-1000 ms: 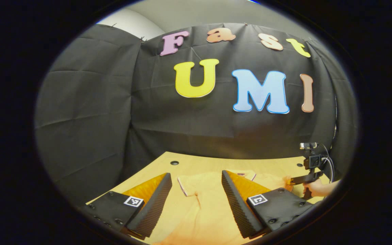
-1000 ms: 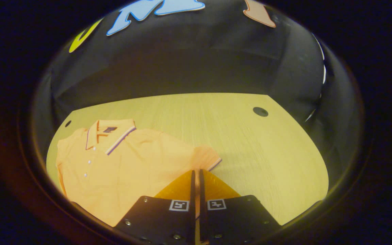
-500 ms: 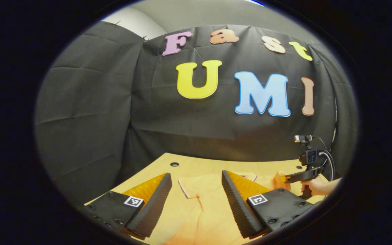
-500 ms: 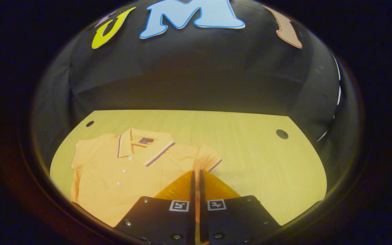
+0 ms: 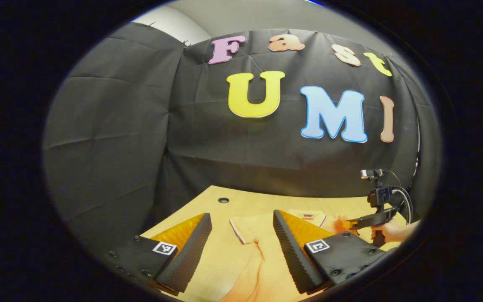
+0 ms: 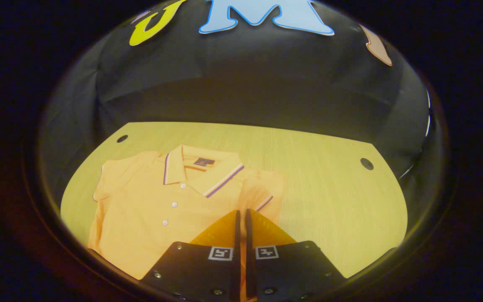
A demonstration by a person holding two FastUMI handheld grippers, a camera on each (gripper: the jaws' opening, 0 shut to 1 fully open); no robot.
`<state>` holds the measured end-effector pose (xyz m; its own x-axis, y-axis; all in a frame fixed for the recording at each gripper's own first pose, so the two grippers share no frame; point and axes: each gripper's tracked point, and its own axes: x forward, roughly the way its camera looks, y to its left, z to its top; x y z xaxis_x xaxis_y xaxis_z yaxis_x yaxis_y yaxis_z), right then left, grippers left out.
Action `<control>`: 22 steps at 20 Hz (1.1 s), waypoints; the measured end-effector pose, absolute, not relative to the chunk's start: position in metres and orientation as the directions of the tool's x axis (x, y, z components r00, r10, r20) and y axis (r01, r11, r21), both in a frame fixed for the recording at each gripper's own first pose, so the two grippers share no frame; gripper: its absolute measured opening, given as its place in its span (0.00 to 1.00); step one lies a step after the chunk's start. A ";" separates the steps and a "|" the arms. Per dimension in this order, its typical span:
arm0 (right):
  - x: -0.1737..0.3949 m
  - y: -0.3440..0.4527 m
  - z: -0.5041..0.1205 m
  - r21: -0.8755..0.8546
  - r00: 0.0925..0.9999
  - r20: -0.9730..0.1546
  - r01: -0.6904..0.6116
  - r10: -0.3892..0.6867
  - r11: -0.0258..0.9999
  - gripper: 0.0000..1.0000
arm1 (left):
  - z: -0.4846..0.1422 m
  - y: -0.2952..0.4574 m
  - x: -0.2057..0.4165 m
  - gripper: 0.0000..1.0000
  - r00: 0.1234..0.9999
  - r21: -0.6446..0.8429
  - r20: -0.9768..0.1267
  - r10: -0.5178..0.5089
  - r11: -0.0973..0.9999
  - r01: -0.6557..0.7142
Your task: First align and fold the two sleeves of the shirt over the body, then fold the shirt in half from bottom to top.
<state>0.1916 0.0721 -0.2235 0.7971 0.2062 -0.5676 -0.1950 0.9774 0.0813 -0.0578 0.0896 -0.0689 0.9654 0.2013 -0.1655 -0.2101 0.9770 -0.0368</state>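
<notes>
Shirt [image 6: 157, 209] lies flat on the table [image 6: 329, 188] while the right gripper [image 6: 241, 216], closed on its sleeve [image 6: 262, 191], carries it inward to fold over the body, the left gripper [image 5: 241, 235] waiting with fingers spread.

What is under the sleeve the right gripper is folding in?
The right gripper is closed on the sleeve, which is doubled over the shirt beside its collar. Shirt fabric shows around it; the part directly beneath is covered. The shirt lies on the table.
</notes>
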 end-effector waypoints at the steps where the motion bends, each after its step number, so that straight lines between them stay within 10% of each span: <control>1: 0.192 0.073 -0.227 0.086 0.791 -0.576 -0.192 0.206 0.978 0.06 | -0.070 0.093 -0.057 0.95 0.964 -0.033 -0.168 0.205 0.976 -0.214; 11: 0.187 0.079 -0.222 0.133 0.783 -0.573 -0.202 0.242 0.970 0.19 | -0.072 0.106 -0.047 0.95 0.966 -0.035 -0.167 0.198 0.978 -0.206; 22: 0.136 0.081 -0.141 0.059 0.882 -0.429 -0.189 0.196 0.980 0.95 | -0.101 0.103 0.023 0.96 0.978 -0.048 -0.191 0.079 0.995 -0.089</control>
